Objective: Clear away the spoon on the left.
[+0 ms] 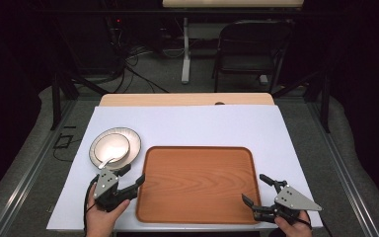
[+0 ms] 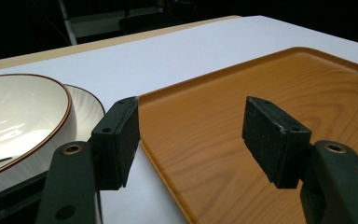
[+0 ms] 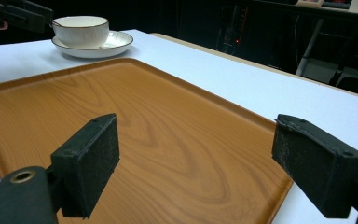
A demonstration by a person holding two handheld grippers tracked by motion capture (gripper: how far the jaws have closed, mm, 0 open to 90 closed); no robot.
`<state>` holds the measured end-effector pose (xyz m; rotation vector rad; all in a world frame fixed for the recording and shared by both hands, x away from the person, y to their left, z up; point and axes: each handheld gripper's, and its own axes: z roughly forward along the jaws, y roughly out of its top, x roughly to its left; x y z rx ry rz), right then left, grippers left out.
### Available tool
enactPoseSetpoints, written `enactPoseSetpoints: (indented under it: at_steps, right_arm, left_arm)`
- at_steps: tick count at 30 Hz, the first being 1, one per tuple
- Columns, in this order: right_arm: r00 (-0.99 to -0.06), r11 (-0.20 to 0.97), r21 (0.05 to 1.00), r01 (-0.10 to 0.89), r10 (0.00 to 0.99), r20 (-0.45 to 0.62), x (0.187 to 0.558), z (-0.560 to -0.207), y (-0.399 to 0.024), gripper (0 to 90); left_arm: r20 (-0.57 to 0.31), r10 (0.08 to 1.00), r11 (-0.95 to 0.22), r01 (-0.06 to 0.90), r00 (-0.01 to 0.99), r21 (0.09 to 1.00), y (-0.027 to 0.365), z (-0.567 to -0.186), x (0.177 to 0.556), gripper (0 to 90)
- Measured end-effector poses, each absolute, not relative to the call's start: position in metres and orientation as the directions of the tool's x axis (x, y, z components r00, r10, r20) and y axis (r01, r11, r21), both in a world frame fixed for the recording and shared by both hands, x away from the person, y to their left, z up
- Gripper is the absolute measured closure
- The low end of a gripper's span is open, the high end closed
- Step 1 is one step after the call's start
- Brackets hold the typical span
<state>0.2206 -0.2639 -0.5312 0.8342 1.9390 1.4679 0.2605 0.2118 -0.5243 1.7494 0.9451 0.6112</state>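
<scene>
High view: You are seated at a table (image 1: 187, 123) covered by a white sheet. A wood-grain tray (image 1: 197, 183) lies on the sheet in front of you, its long side running left to right. To the tray's upper left, a white bowl (image 1: 112, 147) with a dark rim stands on a saucer (image 1: 133, 139); a spoon handle (image 1: 106, 162) leans out over the bowl's near edge. Your left gripper (image 1: 133, 177) sits at the tray's left edge, just below the saucer, jaws apart and empty, pointing up and to the right. Your right gripper (image 1: 255, 190) sits at the tray's lower right corner, jaws apart and empty, pointing up and to the left. Each is held by a hand entering from the bottom edge. A dark chair (image 1: 249, 47) stands on the floor beyond the table.

Left gripper view: The jaws are spread wide with nothing between them. The tray's left rim (image 2: 168, 182) runs up between the two pads. One pad (image 2: 119, 140) is over the white sheet beside the bowl (image 2: 18, 116) and saucer (image 2: 88, 105); the other pad (image 2: 272, 137) is over the tray surface (image 2: 261, 93).

Right gripper view: The jaws are spread wide and empty, over the tray (image 3: 158, 121). One pad (image 3: 91, 161) lies above the tray surface; the other pad (image 3: 317, 163) is past the tray's right rim, above the white sheet. The bowl (image 3: 80, 29) and saucer (image 3: 116, 44) stand beyond the tray's far corner, and part of the other gripper (image 3: 21, 16) shows beside them at the top left.
</scene>
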Motion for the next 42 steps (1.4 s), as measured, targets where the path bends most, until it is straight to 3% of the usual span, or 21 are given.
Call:
enactPoseSetpoints:
  at_steps: [8,25,36,42]
  right_arm:
    - [-0.643,0.199,0.967,0.157,0.764,-0.053,0.221,-0.531,-0.264,14.3]
    - [-0.645,0.204,0.965,0.165,0.763,-0.051,0.223,-0.531,-0.264,14.3]
    - [-0.643,0.202,0.965,0.166,0.764,-0.05,0.223,-0.531,-0.264,14.3]
    - [-0.643,0.202,0.966,0.164,0.764,-0.051,0.223,-0.531,-0.264,14.3]
  left_arm:
    - [-0.037,0.845,-0.156,0.311,0.534,0.938,0.214,-0.51,0.258,36.0]
    - [-0.082,0.894,-0.086,0.349,0.439,0.933,0.252,-0.476,0.264,54.7]
    - [-0.097,0.899,-0.081,0.381,0.426,0.921,0.258,-0.47,0.266,57.6]
    - [-0.087,0.904,-0.095,0.396,0.418,0.913,0.262,-0.47,0.266,75.4]
